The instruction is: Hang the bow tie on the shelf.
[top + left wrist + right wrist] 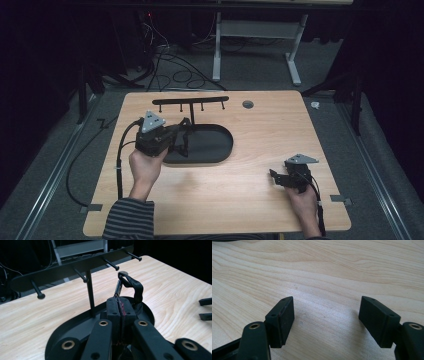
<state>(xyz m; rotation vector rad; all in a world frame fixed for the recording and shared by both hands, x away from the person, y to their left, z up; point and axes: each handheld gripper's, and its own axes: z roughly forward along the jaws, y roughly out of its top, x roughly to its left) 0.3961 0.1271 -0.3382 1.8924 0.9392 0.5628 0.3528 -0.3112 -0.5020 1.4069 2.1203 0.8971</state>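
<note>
A black strap (132, 287), looped at its upper end, is clamped between the closed jaws of the left gripper (120, 311), as is seen in the left gripper view; a thin streak of red is seen along the seam where the two pads meet. The strap is held upright above the black oval tray (75, 325), just right of the thin post (90, 293) that rises from the tray and carries a black crossbar (72, 268) with four pegs. The loop is seen just below and beside one peg (112, 265), but whether it touches the peg cannot be told. In the high view, the left gripper (176, 136) is held by the left hand (145, 167) over the near left end of the tray (220, 145), on a light wooden table (260, 130). The right gripper (276, 178) is held by the right hand (302, 200) low over the table's near right part, well apart from the tray. In the right gripper view, its jaws are spread wide over bare wood (324, 277), with nothing held between them.
</note>
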